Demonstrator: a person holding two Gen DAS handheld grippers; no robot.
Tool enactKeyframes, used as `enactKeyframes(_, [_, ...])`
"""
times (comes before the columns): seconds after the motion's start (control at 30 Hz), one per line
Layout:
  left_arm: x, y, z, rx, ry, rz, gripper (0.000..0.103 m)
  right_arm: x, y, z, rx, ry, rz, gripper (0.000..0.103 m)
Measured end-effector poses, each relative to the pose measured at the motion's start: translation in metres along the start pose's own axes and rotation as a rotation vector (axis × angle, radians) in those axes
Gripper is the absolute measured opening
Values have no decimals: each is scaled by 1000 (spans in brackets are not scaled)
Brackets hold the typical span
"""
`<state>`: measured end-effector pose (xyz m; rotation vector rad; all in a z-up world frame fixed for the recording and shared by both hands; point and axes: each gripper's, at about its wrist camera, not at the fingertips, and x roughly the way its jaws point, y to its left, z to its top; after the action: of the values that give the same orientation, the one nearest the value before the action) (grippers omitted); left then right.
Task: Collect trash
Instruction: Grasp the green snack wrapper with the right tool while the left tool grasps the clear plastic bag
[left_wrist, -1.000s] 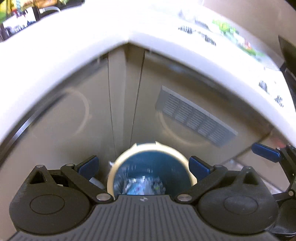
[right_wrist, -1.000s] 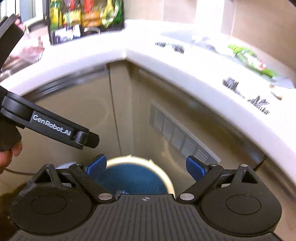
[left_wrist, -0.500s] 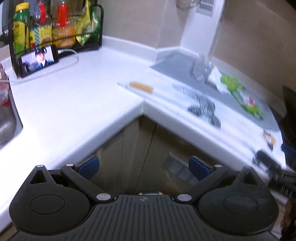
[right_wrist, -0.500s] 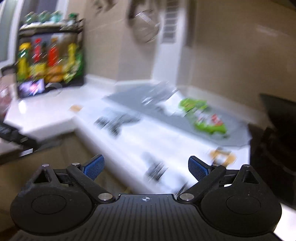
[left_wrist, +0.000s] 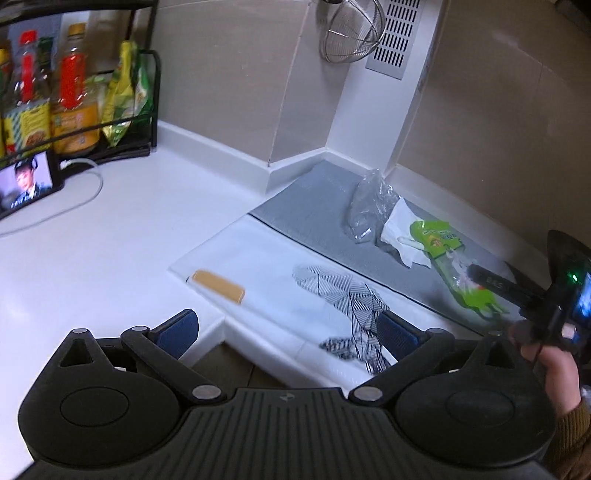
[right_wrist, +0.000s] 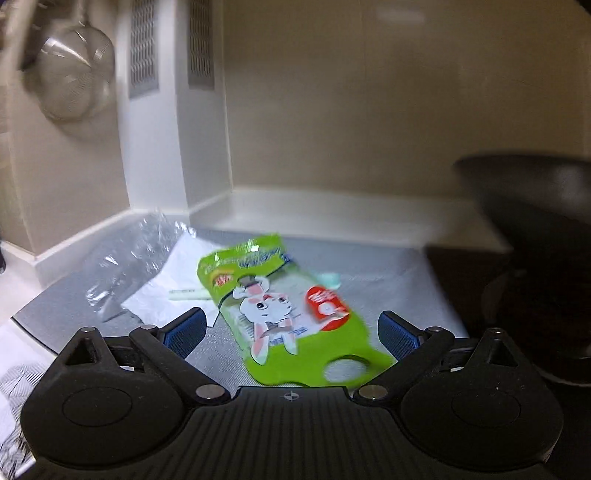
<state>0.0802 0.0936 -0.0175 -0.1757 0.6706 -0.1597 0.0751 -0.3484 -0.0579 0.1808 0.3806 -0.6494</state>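
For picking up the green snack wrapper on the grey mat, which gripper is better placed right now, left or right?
Right. The right gripper is open with the green wrapper lying directly between its fingers on the grey mat. The left gripper, also open, sits back over the counter edge, well away from the wrapper.

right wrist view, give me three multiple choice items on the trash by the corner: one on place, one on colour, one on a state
1. Where does the snack wrapper lie?
A. on the grey mat
B. in a sink
C. on the floor

2. The wrapper's main colour?
A. blue
B. green
C. black

3. How is the right hand-held gripper?
A. shut on the wrapper
B. shut on the clear plastic bag
C. open, holding nothing

Answers:
1 A, the wrapper rests flat on the mat.
2 B, its border is bright green around a rabbit picture.
3 C, the blue pads stand wide apart with the wrapper lying between and beyond them.
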Motion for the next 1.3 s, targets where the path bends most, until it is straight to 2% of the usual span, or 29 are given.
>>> enactKeyframes(0.2, [31, -8, 23, 31, 6, 37, 103, 50, 16, 16, -121, 102, 7, 102])
enactKeyframes(0.33, [56, -18, 50, 31, 0, 17, 103, 78, 11, 10, -88, 182, 4, 102])
enactKeyframes(0.4, [73, -26, 68, 32, -13, -3, 103, 76, 11, 11, -87, 178, 21, 98])
enactKeyframes(0.47, [97, -39, 87, 33, -12, -30, 103, 71, 10, 9, -85, 153, 13, 73])
enactKeyframes(0.5, [110, -45, 96, 34, -6, -50, 103, 68, 10, 8, -89, 142, 9, 64])
enactKeyframes(0.57, [138, -59, 115, 28, 10, -68, 103, 64, 10, 8, -95, 129, 16, 18])
enactKeyframes(0.63, [167, -73, 129, 32, 19, -85, 103, 63, 11, 6, -110, 124, -9, 11])
enactKeyframes(0.7, [199, -85, 140, 50, 57, -101, 103, 63, 9, 7, -90, 124, -1, 8])
enactKeyframes(0.83, [260, -105, 149, 58, 126, -52, 103, 66, 6, 9, -65, 124, 5, 7])
enactKeyframes(0.93, [291, -115, 149, 38, 194, -101, 103, 66, 6, 8, -69, 123, 3, 8])
enactKeyframes(1.03, [309, -128, 150, 46, 187, -81, 103, 64, 5, 8, -66, 123, 4, 8])
enactKeyframes(1.1, [318, -132, 151, 17, 200, -87, 102, 63, 5, 7, -66, 122, 4, 8])
enactKeyframes(1.13, [320, -132, 151, -15, 201, -90, 99, 63, 5, 7, -65, 122, 4, 8])
enactKeyframes(1.17, [321, -132, 151, -39, 206, -94, 73, 63, 4, 7, -61, 122, 5, 8])
enactKeyframes(1.2, [322, -134, 153, -42, 225, -102, 23, 63, 4, 7, -55, 122, 6, 8])
enactKeyframes(1.23, [324, -136, 154, -36, 257, -106, 2, 62, 3, 7, -48, 121, 8, 8])
enactKeyframes(1.27, [324, -136, 154, -40, 258, -99, 0, 61, 3, 7, -42, 118, 9, 7])
enactKeyframes(1.3, [319, -137, 154, -29, 226, -79, 0, 60, 2, 8, -36, 115, 12, 7])
